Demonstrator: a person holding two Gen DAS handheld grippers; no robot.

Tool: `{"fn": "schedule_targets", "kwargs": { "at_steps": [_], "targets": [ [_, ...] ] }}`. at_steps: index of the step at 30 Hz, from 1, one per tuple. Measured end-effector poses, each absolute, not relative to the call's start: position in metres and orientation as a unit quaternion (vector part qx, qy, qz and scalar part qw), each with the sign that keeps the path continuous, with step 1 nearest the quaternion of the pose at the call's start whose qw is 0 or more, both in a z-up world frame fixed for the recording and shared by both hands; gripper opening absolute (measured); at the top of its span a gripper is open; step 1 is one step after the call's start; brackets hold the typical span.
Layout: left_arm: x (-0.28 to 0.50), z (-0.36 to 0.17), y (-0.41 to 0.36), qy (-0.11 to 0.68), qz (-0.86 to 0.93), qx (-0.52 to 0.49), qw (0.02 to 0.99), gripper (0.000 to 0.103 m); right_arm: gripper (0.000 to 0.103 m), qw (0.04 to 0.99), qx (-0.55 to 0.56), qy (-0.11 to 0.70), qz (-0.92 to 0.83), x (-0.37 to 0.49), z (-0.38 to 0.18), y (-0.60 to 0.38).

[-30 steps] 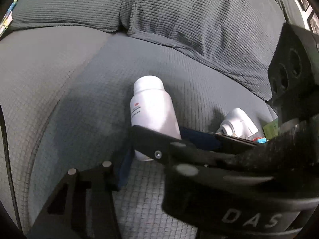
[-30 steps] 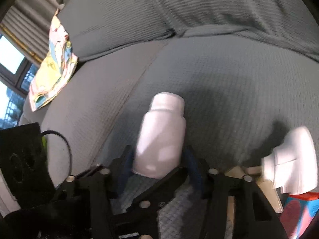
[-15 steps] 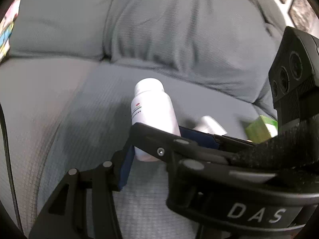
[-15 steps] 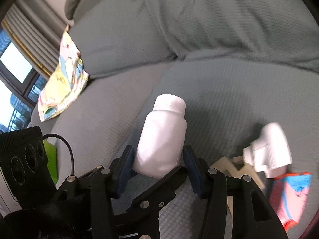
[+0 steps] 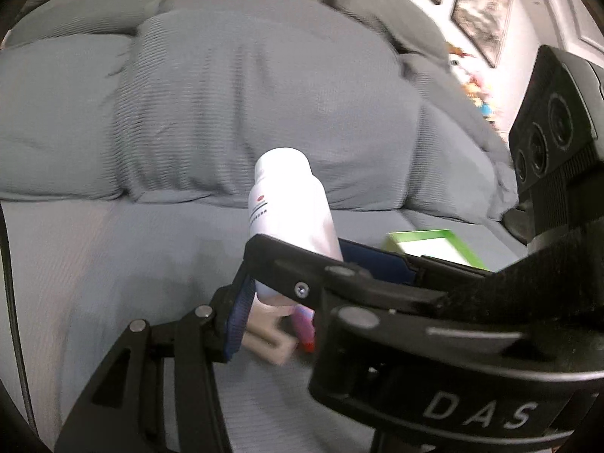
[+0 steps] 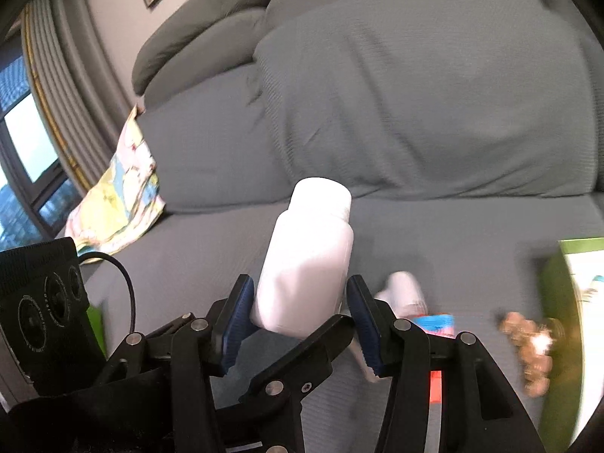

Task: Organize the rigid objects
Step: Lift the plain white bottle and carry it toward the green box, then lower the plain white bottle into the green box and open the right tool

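Observation:
A white plastic bottle (image 5: 290, 211) with a white cap and a small red mark is held lifted above the grey sofa seat (image 5: 113, 271). In the left wrist view my left gripper (image 5: 321, 275) is shut on its lower body, and the right gripper's arm crosses in front. In the right wrist view my right gripper (image 6: 298, 313) has its blue pads (image 6: 241, 313) against the same bottle (image 6: 305, 260) on both sides. Below it lie a white adapter-like object (image 6: 404, 294) and a pink and blue pack (image 6: 434, 322).
A green and white box (image 5: 434, 243) lies on the seat to the right, also at the right wrist view's edge (image 6: 555, 302). A small brown toy (image 6: 528, 351) lies beside it. Grey back cushions (image 6: 415, 94) rise behind. A patterned pillow (image 6: 120, 196) leans far left.
Both grippers have lifted the white bottle off the seat and tilted up. The sofa back, wall pictures and the green box have come into view; the objects on the seat have dropped lower.

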State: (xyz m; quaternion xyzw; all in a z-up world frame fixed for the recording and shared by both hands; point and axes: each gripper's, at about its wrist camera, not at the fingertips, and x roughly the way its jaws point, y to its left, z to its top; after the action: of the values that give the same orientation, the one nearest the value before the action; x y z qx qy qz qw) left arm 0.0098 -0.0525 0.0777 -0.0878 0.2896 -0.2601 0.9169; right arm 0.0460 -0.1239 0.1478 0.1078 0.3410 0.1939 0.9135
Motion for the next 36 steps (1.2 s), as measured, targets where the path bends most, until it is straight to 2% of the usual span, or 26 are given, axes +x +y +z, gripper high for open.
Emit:
{"fn": "schedule_targets", "kwargs": {
  "at_steps": [6, 18, 36],
  "targets": [
    [0.000, 0.092, -0.088, 0.275, -0.324, -0.070, 0.903, 0.046, 0.054, 0.933, 0.134, 0.308, 0.129, 0.013, 0.161, -0.167],
    [-0.006, 0.094, -0.179, 0.296, -0.420, -0.042, 0.857, 0.046, 0.054, 0.940, 0.201, 0.275, 0.018, -0.030, 0.145, -0.265],
    [0.000, 0.068, -0.228, 0.374, -0.462, -0.072, 0.801, 0.046, 0.054, 0.907, 0.240, 0.338, -0.072, -0.031, 0.104, -0.329]
  ]
}}
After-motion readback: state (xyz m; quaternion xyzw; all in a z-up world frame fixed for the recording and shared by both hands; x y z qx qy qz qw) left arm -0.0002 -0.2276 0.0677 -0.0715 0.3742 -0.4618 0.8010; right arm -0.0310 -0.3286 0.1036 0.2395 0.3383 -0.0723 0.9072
